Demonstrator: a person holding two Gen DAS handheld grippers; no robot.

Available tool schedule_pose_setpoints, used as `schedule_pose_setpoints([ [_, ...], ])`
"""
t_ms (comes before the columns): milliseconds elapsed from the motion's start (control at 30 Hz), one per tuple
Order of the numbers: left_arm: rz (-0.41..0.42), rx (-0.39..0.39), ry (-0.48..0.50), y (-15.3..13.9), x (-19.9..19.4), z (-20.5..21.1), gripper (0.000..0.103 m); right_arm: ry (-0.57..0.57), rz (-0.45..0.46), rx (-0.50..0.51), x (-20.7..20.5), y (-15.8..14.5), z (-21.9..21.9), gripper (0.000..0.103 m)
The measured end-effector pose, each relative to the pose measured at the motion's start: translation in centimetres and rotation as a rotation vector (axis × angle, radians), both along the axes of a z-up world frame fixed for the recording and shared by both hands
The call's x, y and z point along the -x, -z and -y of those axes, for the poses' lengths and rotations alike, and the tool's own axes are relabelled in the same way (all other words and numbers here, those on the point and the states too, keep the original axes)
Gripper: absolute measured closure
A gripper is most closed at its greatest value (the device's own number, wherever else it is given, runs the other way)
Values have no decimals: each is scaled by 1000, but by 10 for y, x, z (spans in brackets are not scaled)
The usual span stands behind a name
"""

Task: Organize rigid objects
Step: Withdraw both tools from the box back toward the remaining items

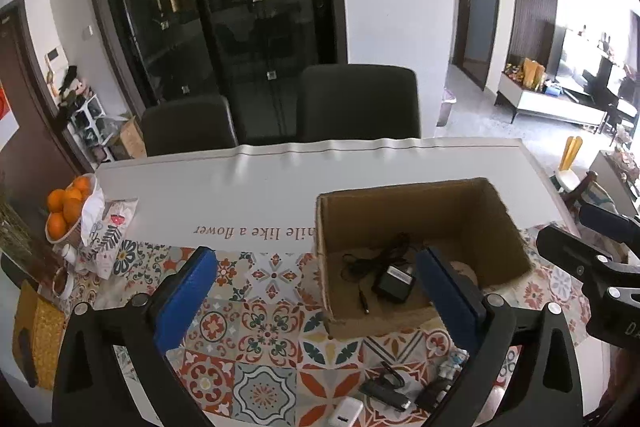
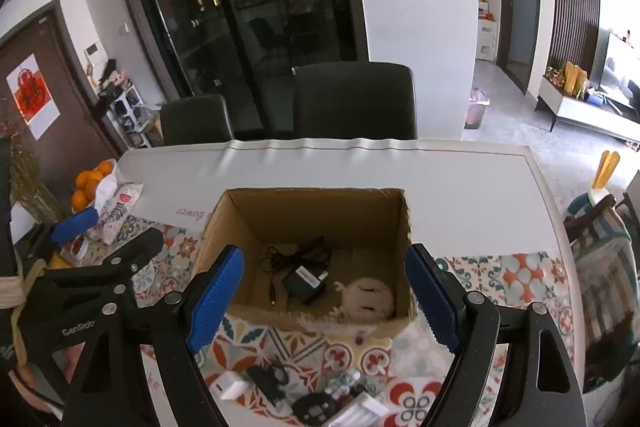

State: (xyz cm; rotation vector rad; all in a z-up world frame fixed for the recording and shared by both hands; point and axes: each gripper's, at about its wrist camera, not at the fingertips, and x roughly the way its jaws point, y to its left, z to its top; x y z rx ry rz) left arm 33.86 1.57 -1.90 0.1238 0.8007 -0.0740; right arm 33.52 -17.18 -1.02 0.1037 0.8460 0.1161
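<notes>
Fingers of our left gripper (image 1: 316,299) and right gripper (image 2: 324,303) spread empty above the open brown cardboard box (image 2: 248,211), likely ready for more items.

Dining area, daylit from the right. White bench (image 1: 360,171) with patterned tile-print mat (image 1: 256,339). Two dark chairs (image 2: 354,99) behind it. Black glass-door cabinet (image 2: 248,7), white wall (image 2: 416,7), brown door (image 2: 44,95) at left, grey floor (image 2: 516,131), low white sideboard (image 2: 584,111).
</notes>
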Motion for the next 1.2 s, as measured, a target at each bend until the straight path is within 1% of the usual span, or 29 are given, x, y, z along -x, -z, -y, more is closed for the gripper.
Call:
schedule_pose_setpoints([
  [200, 22, 11, 27, -8, 27, 10, 0, 13, 37, 0, 36, -11, 6, 20],
  [400, 28, 17, 49, -9, 54, 18, 0, 16, 31, -3, 63, -9, 11, 20],
  [533, 31, 3, 54, -6, 70, 24, 0, 31, 10, -25, 78, 2, 19, 20],
  [767, 6, -51, 64, 11, 89, 33, 0, 53, -47, -38, 100, 27, 27, 20],
  [1033, -77, -68, 97, 43, 105, 44, 0, 50, -148, -51, 118, 63, 32, 20],
  [1200, -119, -92, 96, 63, 111, 49, 0, 57, -200, -50, 125, 81, 37, 20],
])
